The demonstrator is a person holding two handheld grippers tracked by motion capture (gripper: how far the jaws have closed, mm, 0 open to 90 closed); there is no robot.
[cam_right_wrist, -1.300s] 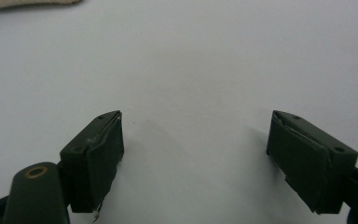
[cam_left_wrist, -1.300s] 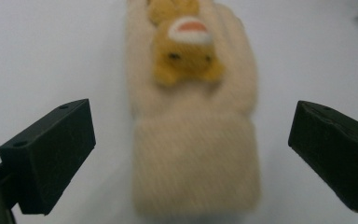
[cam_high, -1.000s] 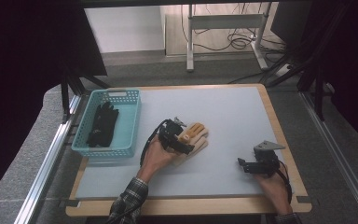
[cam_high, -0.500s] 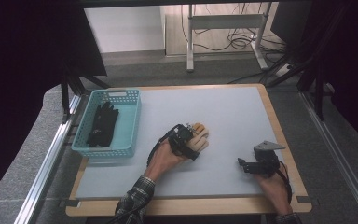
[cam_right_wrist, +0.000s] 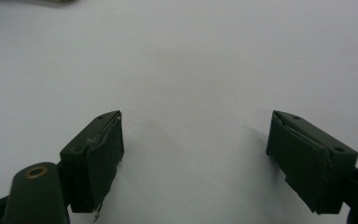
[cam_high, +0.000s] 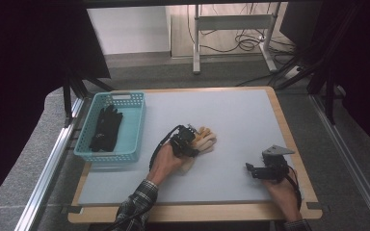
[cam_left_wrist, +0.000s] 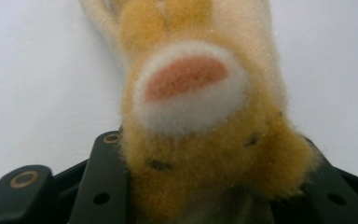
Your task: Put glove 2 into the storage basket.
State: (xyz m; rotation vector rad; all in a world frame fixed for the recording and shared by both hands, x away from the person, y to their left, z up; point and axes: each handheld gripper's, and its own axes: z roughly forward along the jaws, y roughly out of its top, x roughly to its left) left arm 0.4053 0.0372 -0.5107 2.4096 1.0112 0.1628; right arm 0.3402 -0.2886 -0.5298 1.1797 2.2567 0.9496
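A furry tan and orange paw-shaped glove [cam_high: 207,140] lies near the middle of the white table top [cam_high: 231,120]. My left gripper [cam_high: 191,144] sits at its cuff end. In the left gripper view the glove [cam_left_wrist: 186,79] fills the space between the two black jaws of the left gripper [cam_left_wrist: 209,149], which press into its fur on both sides. My right gripper [cam_high: 248,168] rests low over the table at the front right. Its jaws stand wide apart in the right gripper view [cam_right_wrist: 196,126], with bare table between them.
A teal plastic basket [cam_high: 136,126] stands at the table's left edge with a black glove [cam_high: 106,127] inside. A wooden border [cam_high: 289,130] frames the table top. Cables trail from both grippers toward the person's sleeves.
My left gripper has edged a little to the right, further onto the paw glove, which has stayed in nearly the same spot. The right gripper has not moved.
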